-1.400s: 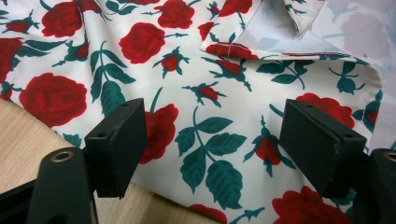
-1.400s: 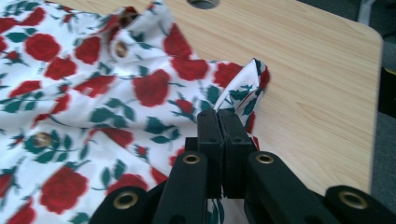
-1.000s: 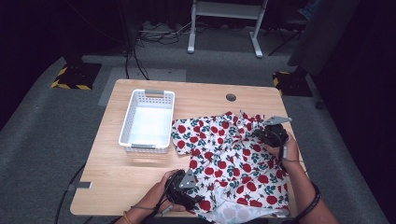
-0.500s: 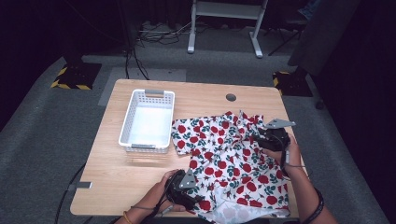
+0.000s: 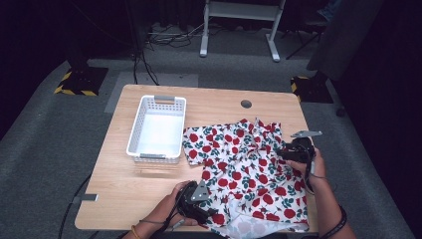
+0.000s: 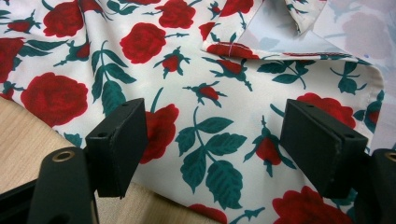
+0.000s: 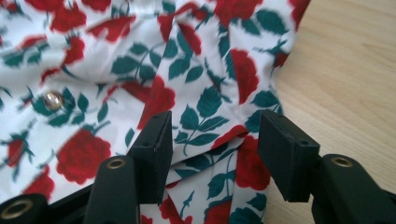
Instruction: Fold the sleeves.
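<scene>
A rose-printed garment (image 5: 244, 169) is spread, creased and unfolded, over the right half of the table (image 5: 124, 194), its lower hem reaching the near edge at about five o'clock. In the left gripper view a corner is seen turned back so that the pale underside shows; in the right gripper view a small round button (image 7: 52, 100) is visible among bunched folds.

The left gripper (image 5: 199, 203) is held at the garment's near-left edge, around seven o'clock of the cloth, with its jaws spread wide over the fabric and nothing pinched. The right gripper (image 5: 293, 152) is placed at the three o'clock edge, jaws parted around a raised fold but not closed on it.

No fold appears finished, so the work is judged to be at its start: both edges must yet be gripped.

At ten o'clock of the garment a white basket (image 5: 140, 128) is set, just beside the cloth, and nothing lies in it.
</scene>
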Tool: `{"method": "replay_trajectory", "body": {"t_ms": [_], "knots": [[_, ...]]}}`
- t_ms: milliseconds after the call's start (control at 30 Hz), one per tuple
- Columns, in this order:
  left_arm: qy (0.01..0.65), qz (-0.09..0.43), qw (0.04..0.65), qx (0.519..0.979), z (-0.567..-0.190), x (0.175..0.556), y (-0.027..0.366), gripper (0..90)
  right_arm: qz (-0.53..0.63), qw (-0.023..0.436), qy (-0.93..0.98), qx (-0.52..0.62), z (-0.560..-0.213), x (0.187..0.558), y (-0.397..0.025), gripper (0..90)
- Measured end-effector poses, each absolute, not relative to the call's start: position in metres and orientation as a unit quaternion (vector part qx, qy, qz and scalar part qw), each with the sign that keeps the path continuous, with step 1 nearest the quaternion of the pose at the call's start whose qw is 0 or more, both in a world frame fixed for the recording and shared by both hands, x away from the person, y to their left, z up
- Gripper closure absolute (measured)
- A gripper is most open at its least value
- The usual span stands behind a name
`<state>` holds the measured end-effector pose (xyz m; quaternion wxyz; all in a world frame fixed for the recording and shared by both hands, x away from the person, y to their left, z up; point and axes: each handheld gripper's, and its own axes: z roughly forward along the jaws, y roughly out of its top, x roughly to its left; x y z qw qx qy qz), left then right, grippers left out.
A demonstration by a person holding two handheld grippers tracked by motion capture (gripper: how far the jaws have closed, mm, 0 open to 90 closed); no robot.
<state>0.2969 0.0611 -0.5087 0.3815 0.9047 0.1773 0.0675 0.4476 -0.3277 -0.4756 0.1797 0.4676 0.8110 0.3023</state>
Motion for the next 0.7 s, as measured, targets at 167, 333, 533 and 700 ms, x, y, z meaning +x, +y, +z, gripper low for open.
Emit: {"method": "replay_trajectory", "body": {"t_ms": [167, 333, 533, 700], "knots": [[0.177, 0.067, 0.381, 0.905, -0.509, 0.297, 0.061, 23.0, 0.283, 0.177, 0.825, 0.457, -0.485, 0.447, -0.321, 47.9], [0.177, 0.067, 0.381, 0.905, -0.509, 0.297, 0.061, 23.0, 0.288, 0.180, 0.821, 0.459, -0.488, 0.447, -0.321, 61.8], [0.177, 0.068, 0.381, 0.905, -0.509, 0.297, 0.061, 23.0, 0.307, 0.192, 0.815, 0.451, -0.482, 0.442, -0.320, 82.2], [0.177, 0.068, 0.381, 0.905, -0.509, 0.297, 0.061, 23.0, 0.327, 0.194, 0.815, 0.436, -0.474, 0.435, -0.312, 89.5]]}}
